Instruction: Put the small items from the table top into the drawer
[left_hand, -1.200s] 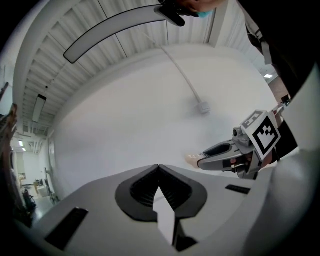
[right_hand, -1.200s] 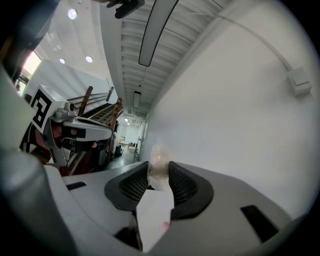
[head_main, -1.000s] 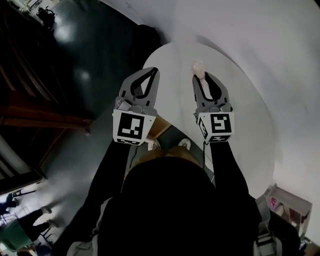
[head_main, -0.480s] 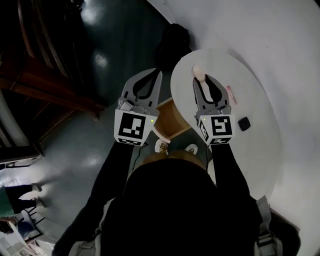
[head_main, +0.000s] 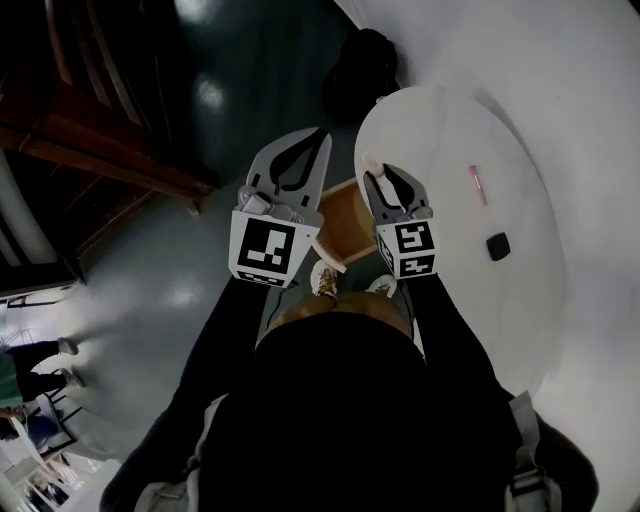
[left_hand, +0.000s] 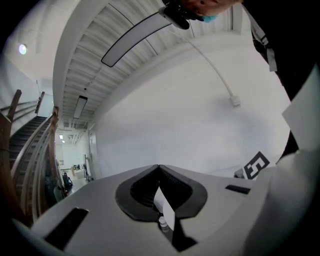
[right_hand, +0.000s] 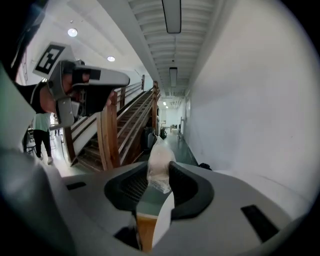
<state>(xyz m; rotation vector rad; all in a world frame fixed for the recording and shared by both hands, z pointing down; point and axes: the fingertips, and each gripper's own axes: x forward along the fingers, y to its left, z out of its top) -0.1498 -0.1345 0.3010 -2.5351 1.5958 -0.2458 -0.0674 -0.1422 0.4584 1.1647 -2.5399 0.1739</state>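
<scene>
Count: two grippers, one table, one open drawer, three small items. At the far left a wooden staircase (head_main: 95, 150) is running along the dark floor, and a bystander (right_hand: 42, 137) is standing near its foot. The left gripper (left_hand: 159, 167) is pointing level out over the floor, clear of the table. Its jaws are pressing together tip to tip, with nothing between them. At 3 o'clock of it, the drawer (head_main: 345, 225) is standing pulled out, with its wooden inside showing between the two grippers. One pair of shoes (head_main: 322, 280) is showing at 6 o'clock of the drawer. A dark bag (head_main: 362, 65) is lying on the floor at 12 o'clock of the drawer, just beside the far rim of the table (head_main: 450, 130). The right gripper (right_hand: 159, 166) is tilting slightly downward at the table's left rim, just beside the drawer. Its jaws are standing partly apart and pinching a small clear packet (right_hand: 160, 155). The packet is sitting upright between the tips and is sticking out at 12 o'clock above them. Brown drawer wood is showing through the gap at 6 o'clock, below the packet. Two items are lying loose on the table top, well apart from both grippers. A pink stick (head_main: 478, 185) is lying at 3 o'clock of the right gripper's tips. A small black block (head_main: 497, 245) is lying at 6 o'clock of the stick. Nothing is standing between the held packet and the drawer opening.
</scene>
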